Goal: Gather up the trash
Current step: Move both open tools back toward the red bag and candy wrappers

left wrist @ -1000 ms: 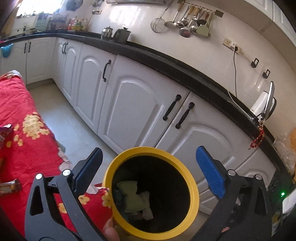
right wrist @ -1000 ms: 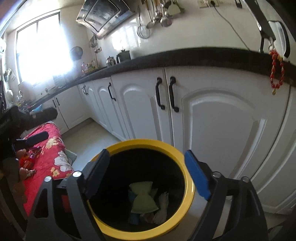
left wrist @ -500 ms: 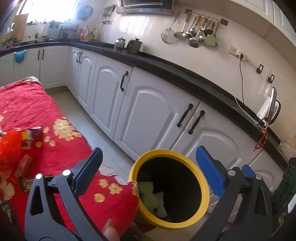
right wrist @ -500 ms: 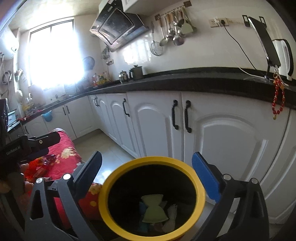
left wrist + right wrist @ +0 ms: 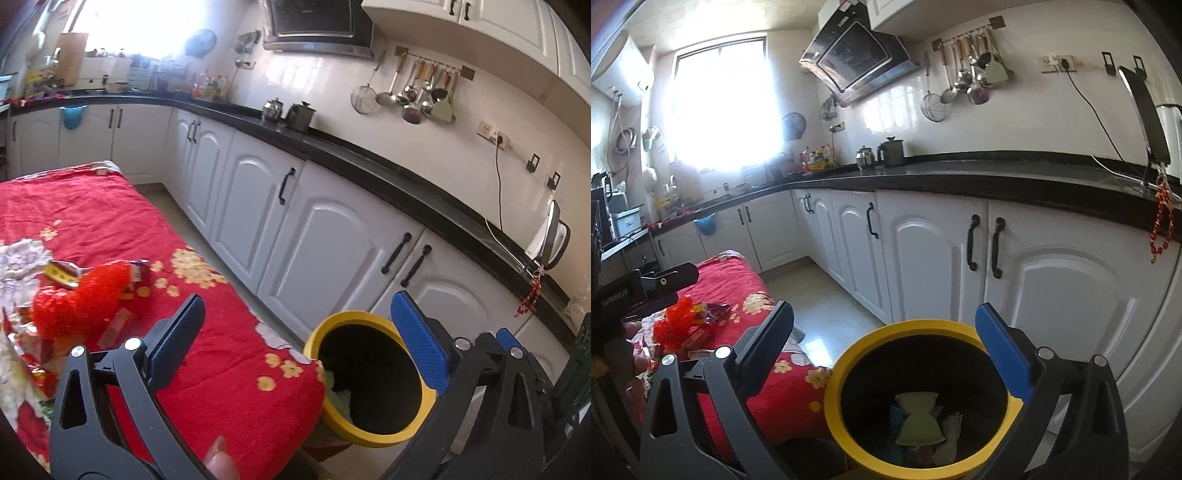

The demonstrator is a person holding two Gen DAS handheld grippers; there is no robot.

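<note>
A yellow-rimmed black bin (image 5: pixel 369 380) (image 5: pixel 919 398) stands on the floor by the table's corner; a pale green wrapper (image 5: pixel 918 419) and other scraps lie inside. My left gripper (image 5: pixel 295 343) is open and empty, over the red floral tablecloth (image 5: pixel 229 373) edge, left of the bin. My right gripper (image 5: pixel 886 350) is open and empty above the bin's rim. On the cloth lie a fluffy red item (image 5: pixel 79 299) (image 5: pixel 672 325) and several wrappers (image 5: pixel 61 273) around it. The left gripper's body (image 5: pixel 646 288) shows at the right wrist view's left edge.
White cabinets (image 5: pixel 325 236) (image 5: pixel 923 258) under a black counter (image 5: pixel 369 162) run close behind the bin. Pale floor (image 5: pixel 827 291) lies between table and cabinets. A red bead string (image 5: pixel 1161 225) hangs off the counter edge at the right.
Both grippers have pulled back and up from the bin. The left view has swung left, bringing the tablecloth, red fluffy item and wrappers into sight. Both stay open.
</note>
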